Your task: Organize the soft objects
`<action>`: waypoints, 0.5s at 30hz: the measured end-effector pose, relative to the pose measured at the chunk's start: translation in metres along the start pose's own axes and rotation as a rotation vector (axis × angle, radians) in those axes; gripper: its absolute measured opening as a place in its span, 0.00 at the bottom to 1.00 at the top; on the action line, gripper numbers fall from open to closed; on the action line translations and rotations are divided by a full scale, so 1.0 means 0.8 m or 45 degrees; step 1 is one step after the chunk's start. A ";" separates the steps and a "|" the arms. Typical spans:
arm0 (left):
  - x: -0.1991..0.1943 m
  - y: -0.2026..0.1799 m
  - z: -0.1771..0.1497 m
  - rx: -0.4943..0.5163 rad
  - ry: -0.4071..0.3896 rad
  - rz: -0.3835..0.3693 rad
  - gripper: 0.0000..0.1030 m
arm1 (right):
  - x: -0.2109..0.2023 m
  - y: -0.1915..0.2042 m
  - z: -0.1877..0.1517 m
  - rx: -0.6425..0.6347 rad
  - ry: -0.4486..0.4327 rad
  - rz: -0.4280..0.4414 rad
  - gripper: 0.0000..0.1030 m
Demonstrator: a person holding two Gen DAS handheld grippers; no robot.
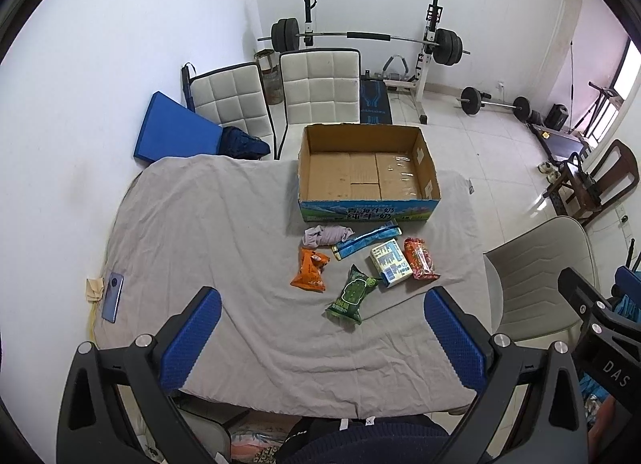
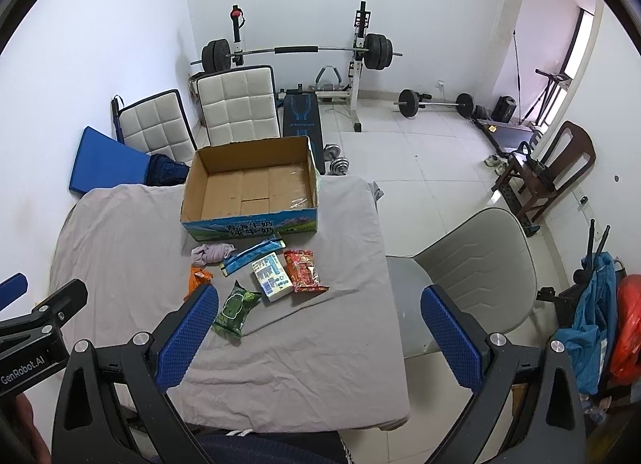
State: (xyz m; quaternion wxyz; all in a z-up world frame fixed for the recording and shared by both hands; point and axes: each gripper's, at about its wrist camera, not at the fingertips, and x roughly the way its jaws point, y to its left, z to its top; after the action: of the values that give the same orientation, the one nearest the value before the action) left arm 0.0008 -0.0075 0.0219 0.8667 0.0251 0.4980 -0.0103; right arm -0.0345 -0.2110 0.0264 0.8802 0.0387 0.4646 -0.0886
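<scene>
Grey sheet [image 1: 208, 223] w/ snack packs [image 1: 352, 272], box [image 1: 366, 167]; both claws wide apart.

both claws are held high and level, side by side: left claw [image 1: 322, 340] spread wide and empty, right claw [image 2: 318, 340] likewise.

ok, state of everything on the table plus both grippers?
cardboard box: open, empty
lilac cloth: crumpled, on the sheet by the box
blue pouch: lying flat
orange packet: sealed, lying flat
green packet: sealed, lying flat
white tissue pack: lying flat
red packet: sealed, lying flat
phone: face down at the table edge
left gripper: open, holding nothing
right gripper: open, holding nothing
</scene>
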 end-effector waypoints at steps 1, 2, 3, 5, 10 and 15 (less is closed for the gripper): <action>0.000 -0.001 -0.001 0.001 -0.004 0.002 1.00 | -0.001 0.000 0.000 0.002 0.000 0.000 1.00; 0.000 -0.002 -0.001 0.000 -0.004 0.000 1.00 | -0.001 0.000 0.000 0.004 -0.004 0.000 1.00; -0.001 -0.002 -0.001 0.000 -0.004 -0.001 1.00 | -0.002 0.000 0.000 0.005 -0.007 -0.002 1.00; -0.002 -0.003 0.000 0.000 -0.004 0.000 1.00 | -0.001 -0.004 -0.001 0.006 -0.008 -0.003 1.00; -0.003 -0.005 -0.002 -0.004 -0.009 0.001 1.00 | -0.002 -0.005 -0.001 0.004 -0.009 -0.002 1.00; -0.003 -0.008 -0.001 -0.008 -0.012 0.007 1.00 | -0.001 -0.005 -0.003 -0.004 -0.006 0.006 1.00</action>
State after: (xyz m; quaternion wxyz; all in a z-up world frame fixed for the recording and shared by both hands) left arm -0.0018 -0.0139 0.0233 0.8693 0.0235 0.4937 -0.0064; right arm -0.0380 -0.2144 0.0258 0.8817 0.0383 0.4624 -0.0859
